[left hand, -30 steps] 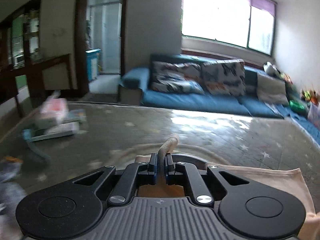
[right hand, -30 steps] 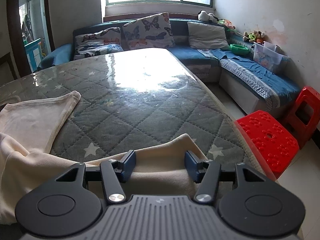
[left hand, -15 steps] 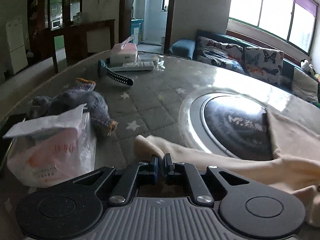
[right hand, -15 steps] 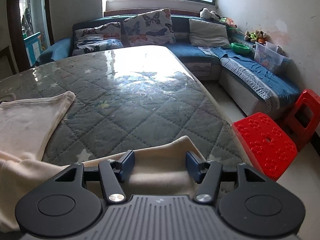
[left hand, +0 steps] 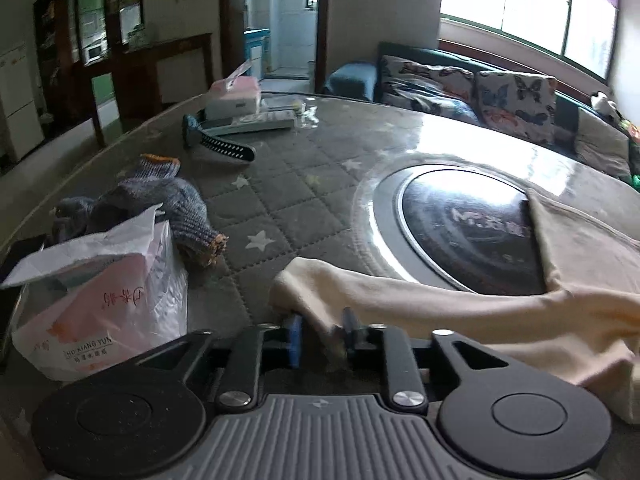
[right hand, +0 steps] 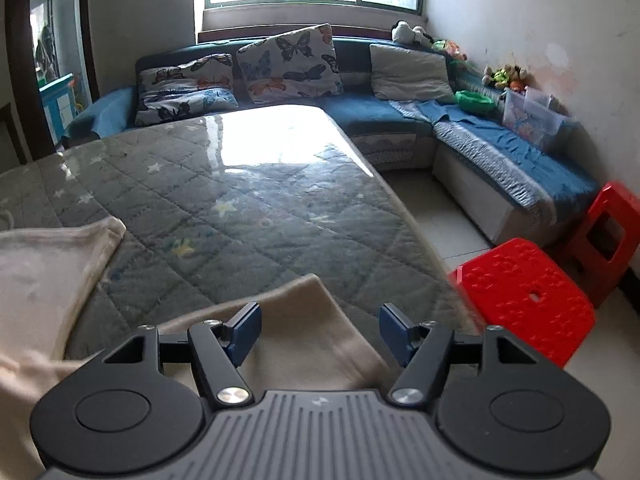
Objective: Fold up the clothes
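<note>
Left wrist view: left gripper [left hand: 320,334] low over the tabletop [left hand: 304,196], jaws opening, a narrow gap between the blue pads. Cream garment [left hand: 460,304] lying across the tabletop; its sleeve end reaching from the right into the gap between the jaws, cloth there blurred, pads no longer pressing on it. Sleeve long and tube-like, softly wrinkled, rounded at the tip just ahead and left of the jaws. Wider body of the garment spread to the right of the jaws, one flat corner lying over the dark round glass plate [left hand: 464,224] ahead and right. Left of the jaws, a pink and white plastic bag [left hand: 100,304]; beyond it, grey knitted socks [left hand: 160,204] with orange trim. Far ahead and left, a black watch strap [left hand: 224,146] and a tissue box [left hand: 236,98].

Right wrist view: right gripper [right hand: 320,334] jaws opening, wide apart, pads clear of the cloth. Cream garment [right hand: 304,320] on the tabletop [right hand: 248,208] directly under and between the jaws, its pointed hem corner just ahead of them, fabric smooth and plush. Another flat section far left of the jaws, with a neat sewn edge. Right of the jaws, off the tabletop, a red stool [right hand: 524,292]; far ahead, a blue sofa [right hand: 360,108] with butterfly cushions.
</note>
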`<move>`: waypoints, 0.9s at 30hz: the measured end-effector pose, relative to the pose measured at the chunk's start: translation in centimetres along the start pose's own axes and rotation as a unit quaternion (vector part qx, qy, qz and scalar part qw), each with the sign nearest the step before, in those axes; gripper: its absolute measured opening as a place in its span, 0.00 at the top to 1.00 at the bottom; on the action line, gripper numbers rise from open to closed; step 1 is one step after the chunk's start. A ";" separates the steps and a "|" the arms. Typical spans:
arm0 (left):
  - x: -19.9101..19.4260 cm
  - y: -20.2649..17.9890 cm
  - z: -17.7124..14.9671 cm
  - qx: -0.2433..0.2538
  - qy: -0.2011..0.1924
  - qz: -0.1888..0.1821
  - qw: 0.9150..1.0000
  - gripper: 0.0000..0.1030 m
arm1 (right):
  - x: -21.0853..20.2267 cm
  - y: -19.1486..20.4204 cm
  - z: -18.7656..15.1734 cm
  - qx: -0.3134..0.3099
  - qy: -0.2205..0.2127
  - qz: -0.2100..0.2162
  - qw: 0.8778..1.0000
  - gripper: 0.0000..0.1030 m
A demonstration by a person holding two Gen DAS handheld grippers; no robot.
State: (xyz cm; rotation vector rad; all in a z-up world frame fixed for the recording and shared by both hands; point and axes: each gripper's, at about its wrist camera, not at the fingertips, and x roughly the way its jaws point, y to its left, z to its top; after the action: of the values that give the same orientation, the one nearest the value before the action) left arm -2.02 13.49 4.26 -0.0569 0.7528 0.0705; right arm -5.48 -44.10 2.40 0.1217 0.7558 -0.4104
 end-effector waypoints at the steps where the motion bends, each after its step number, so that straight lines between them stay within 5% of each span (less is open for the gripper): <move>1: -0.4 -0.3 0.0 0.005 -0.003 -0.007 1.000 0.67 | -0.5 -0.2 -0.2 -0.001 -0.001 0.001 1.000 0.35; 5: -2.6 -2.2 0.0 0.036 -0.030 -0.038 0.998 0.67 | -2.8 0.4 -0.9 -0.024 -0.004 0.017 1.000 0.36; 11: -5.3 -6.1 -0.2 0.081 -0.055 -0.109 0.989 0.67 | -7.2 4.6 -1.7 -0.106 -0.010 0.111 0.988 0.45; 19: -6.0 -14.0 -1.5 0.169 -0.044 -0.238 0.955 0.64 | -11.1 13.0 -2.8 -0.201 0.001 0.271 0.941 0.53; 25: -4.9 -18.6 -2.3 0.230 -0.028 -0.285 0.930 0.56 | -11.8 17.8 -4.4 -0.256 0.018 0.322 0.911 0.57; 27: -4.2 -19.3 -2.5 0.242 -0.021 -0.284 0.928 0.56 | -11.6 18.6 -4.8 -0.265 0.023 0.327 0.907 0.59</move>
State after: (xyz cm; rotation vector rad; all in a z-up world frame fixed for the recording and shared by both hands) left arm -5.14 -6.10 5.79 0.1981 0.6696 -0.6658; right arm -8.61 -22.20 6.20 -0.1306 0.8016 0.4448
